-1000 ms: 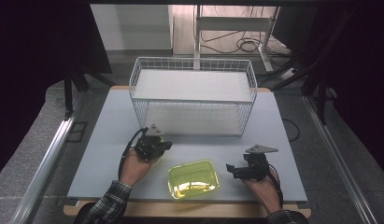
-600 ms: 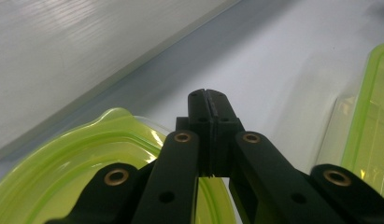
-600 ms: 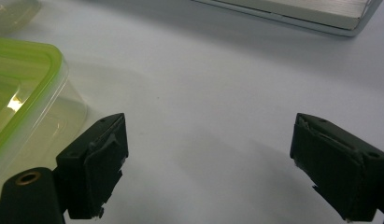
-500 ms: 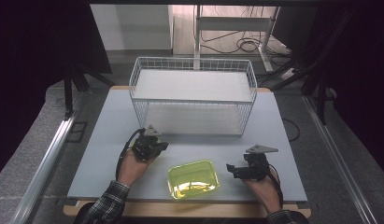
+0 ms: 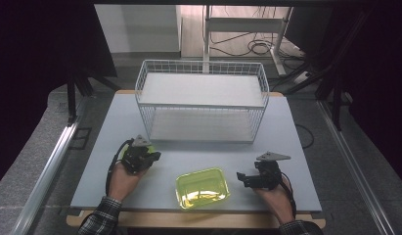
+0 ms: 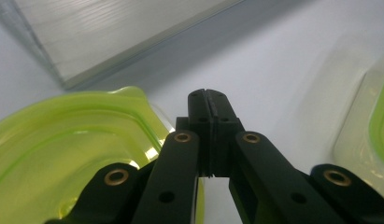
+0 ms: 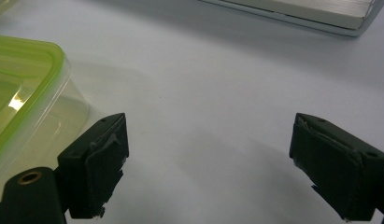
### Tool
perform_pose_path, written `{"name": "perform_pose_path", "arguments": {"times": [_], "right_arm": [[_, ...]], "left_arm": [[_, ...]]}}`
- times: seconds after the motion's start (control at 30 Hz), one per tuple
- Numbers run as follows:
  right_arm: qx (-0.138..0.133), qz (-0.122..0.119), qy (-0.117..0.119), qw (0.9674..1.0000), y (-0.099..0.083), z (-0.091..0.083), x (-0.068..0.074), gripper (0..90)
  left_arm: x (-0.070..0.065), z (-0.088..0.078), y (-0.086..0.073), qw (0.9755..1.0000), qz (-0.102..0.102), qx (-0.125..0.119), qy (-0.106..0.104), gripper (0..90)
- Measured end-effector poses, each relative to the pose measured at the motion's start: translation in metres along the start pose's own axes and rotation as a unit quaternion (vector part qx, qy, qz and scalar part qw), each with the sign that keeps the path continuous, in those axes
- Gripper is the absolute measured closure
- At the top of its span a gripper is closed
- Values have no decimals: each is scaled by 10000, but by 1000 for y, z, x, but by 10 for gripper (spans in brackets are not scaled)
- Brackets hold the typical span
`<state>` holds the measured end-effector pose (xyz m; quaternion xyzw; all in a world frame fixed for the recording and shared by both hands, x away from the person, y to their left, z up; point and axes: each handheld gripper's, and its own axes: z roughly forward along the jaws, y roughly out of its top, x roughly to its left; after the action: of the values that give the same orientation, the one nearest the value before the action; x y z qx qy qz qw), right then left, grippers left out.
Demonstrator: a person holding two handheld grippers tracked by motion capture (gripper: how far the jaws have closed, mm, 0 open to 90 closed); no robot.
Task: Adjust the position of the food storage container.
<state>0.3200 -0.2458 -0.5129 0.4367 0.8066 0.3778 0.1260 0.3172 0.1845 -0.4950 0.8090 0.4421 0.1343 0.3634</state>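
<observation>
Grippers are flanking the yellow-green container [image 5: 203, 187] near the table's front edge: left gripper [image 5: 150, 157] clenched empty, right gripper [image 5: 241, 178] spread wide, presumably readying a grasp.

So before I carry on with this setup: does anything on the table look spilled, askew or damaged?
Nothing stands out. The yellow-green container sits flat near the front edge of the table, holding nothing that I can see, and the wire basket stands upright behind it. The left gripper is shut on nothing, the right gripper open.
</observation>
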Motion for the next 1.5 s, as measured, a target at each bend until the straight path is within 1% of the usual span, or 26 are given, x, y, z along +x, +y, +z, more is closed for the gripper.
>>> {"name": "perform_pose_path", "arguments": {"times": [0.2,0.27,0.3,0.43,0.5,0.6,0.67,0.73,0.83,0.93,1.0,1.1,1.13,1.23,1.3,1.4,1.47,1.5], "right_arm": [[17,-7,5,10000,0,1,1,121],[24,-12,13,10000,0,1,1,126],[24,-15,16,10000,0,1,1,130],[-10,-14,16,10000,1,-1,2,156],[-28,28,-3,10000,2,-3,3,200],[-61,72,123,9999,3,-7,4,294],[-37,23,221,9997,4,-9,6,367],[-15,-99,269,9996,5,-11,10,441],[46,-278,403,9988,7,-13,16,558],[168,-391,533,9977,8,-16,23,686],[268,-466,662,9964,8,-16,27,770],[418,-533,781,9946,6,-16,33,873],[445,-559,829,9940,5,-16,35,888],[577,-655,966,9915,4,-15,43,890],[692,-713,1014,9899,1,-14,47,890],[828,-775,1138,9870,-3,-11,52,890],[870,-790,1185,9860,-3,-10,54,890],[886,-833,1167,9857,-3,-9,55,890]], "left_arm": [[12,-7,-11,9997,-194,0,152,900],[12,-9,-12,9996,-218,-54,170,900],[11,-10,-12,9996,-196,-91,171,900],[0,-16,-12,9996,-89,-236,115,900],[-6,-18,-14,9996,-43,-277,41,900],[-17,-19,-20,9996,3,-267,-99,900],[-24,-18,-24,9995,46,-250,-187,900],[-31,-18,-28,9993,48,-230,-289,900],[-40,-17,-33,9988,110,-182,-433,900],[-49,-14,-38,9980,151,-126,-606,900],[-57,-11,-42,9974,213,-51,-688,900],[-67,-8,-47,9961,317,63,-817,899],[-70,-6,-48,9957,342,104,-850,899],[-79,-3,-51,9939,402,201,-1011,899],[-84,0,-53,9925,427,270,-1109,899],[-90,4,-51,9906,490,324,-1234,899],[-93,8,-48,9906,524,372,-1208,899],[-93,10,-47,9906,528,400,-1193,899]]}}
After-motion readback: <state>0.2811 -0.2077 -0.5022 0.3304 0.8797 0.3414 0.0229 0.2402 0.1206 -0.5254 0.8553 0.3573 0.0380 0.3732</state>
